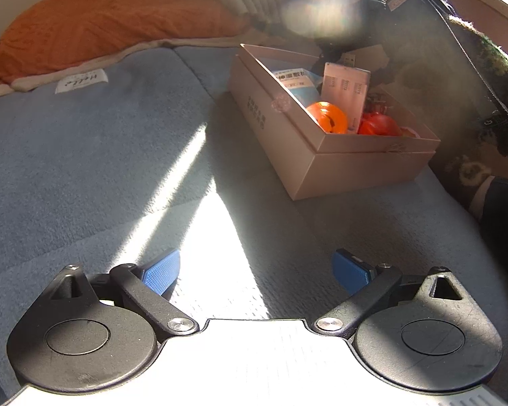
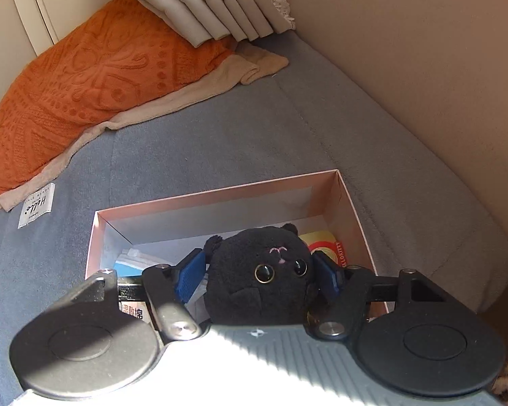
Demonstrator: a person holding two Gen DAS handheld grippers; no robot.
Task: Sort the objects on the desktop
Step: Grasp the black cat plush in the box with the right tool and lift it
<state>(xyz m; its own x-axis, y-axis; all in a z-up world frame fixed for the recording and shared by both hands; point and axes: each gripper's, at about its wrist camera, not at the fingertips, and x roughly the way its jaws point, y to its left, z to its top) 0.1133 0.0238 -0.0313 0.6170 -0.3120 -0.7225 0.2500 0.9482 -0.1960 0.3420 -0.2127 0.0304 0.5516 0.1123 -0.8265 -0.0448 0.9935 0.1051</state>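
My right gripper [image 2: 259, 275] is shut on a round black plush cat [image 2: 259, 280] and holds it over the open pink box [image 2: 216, 191]. Inside the box I see a blue-and-white packet [image 2: 128, 264] and a yellow-red round item [image 2: 323, 245]. In the left wrist view the same box [image 1: 362, 162] sits ahead to the right on the grey-blue blanket [image 1: 84, 155]. It holds an orange ball [image 1: 328, 116], a red item [image 1: 379, 125], a white card [image 1: 345, 88] and a blue packet [image 1: 298, 83]. My left gripper [image 1: 257, 270] is open and empty, low over the blanket.
An orange cushion [image 2: 91, 74] lies at the back left with folded grey fabric [image 2: 206, 3] on it. A white "Hello" label [image 2: 37, 209] is sewn on the blanket. A beige wall [image 2: 423, 67] runs along the right. A dark strap and fuzzy fabric [image 1: 484, 77] hang right of the box.
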